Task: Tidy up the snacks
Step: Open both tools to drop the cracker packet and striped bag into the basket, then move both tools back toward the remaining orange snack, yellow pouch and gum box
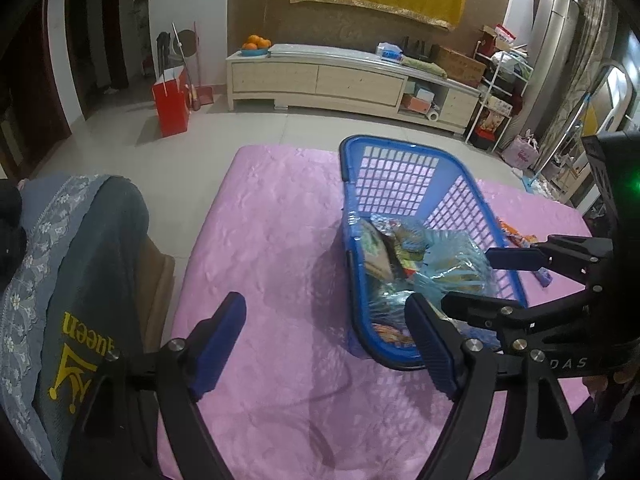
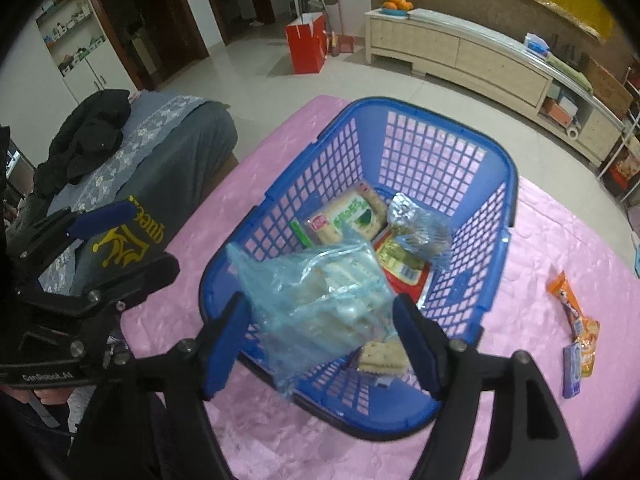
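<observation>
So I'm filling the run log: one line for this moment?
blue basket: holds snacks, incl. clear bag | orange packet: outside on pink cloth | left gripper: open, empty | right gripper: open over basket

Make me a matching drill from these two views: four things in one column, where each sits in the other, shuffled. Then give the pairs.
Things
1. clear blue bag of crackers
2. orange snack packet
3. oranges
4. red paper bag

Places
A. on the floor
B. on the pink cloth, outside the basket
C. inside the blue basket
D. on the long cabinet

Pairs: 1-C, 2-B, 3-D, 4-A
</observation>
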The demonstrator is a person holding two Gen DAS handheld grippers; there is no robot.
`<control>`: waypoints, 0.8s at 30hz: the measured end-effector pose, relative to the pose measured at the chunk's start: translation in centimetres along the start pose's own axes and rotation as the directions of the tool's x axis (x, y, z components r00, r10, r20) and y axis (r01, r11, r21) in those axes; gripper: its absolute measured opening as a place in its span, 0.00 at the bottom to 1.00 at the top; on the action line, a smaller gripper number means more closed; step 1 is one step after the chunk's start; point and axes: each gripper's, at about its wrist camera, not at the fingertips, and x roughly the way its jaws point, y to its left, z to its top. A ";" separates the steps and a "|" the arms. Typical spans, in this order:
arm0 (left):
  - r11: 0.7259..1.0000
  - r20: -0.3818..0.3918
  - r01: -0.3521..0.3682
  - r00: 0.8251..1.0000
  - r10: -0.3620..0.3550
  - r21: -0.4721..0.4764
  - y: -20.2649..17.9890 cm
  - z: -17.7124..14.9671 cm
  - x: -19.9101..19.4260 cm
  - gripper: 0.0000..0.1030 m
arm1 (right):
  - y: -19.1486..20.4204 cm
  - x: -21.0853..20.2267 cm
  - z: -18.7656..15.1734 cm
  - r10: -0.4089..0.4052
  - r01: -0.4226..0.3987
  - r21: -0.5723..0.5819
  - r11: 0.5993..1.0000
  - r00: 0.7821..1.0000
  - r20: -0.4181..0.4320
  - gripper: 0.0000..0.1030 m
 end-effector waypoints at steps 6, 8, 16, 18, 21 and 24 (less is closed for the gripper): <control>1.000 0.017 -0.001 1.000 0.001 0.007 -1.6 -0.4 -1.8 0.80 | 0.1 -3.0 -0.6 -0.025 0.026 -0.022 0.999 0.998 0.059 0.83; 1.000 0.024 0.005 1.000 -0.005 0.008 -2.0 -0.5 -2.4 0.80 | -0.2 -4.0 -1.0 -0.019 0.020 -0.012 1.000 0.997 0.077 0.83; 0.998 0.057 0.014 0.998 -0.018 0.060 -6.1 -0.1 -4.5 0.80 | -2.2 -8.2 -2.6 -0.068 0.067 0.012 0.998 0.987 0.147 0.84; 0.997 0.060 0.023 0.998 -0.027 0.076 -7.3 0.0 -4.7 0.80 | -3.0 -9.1 -3.2 -0.077 0.074 0.026 0.997 0.984 0.161 0.84; 0.995 0.066 0.033 0.997 -0.040 0.098 -9.3 0.2 -4.8 0.80 | -4.5 -10.4 -4.2 -0.095 0.087 0.048 0.995 0.980 0.177 0.84; 0.992 0.068 0.053 0.996 -0.061 0.116 -11.6 0.4 -4.7 0.80 | -6.4 -11.8 -5.4 -0.113 0.101 0.075 0.992 0.976 0.186 0.84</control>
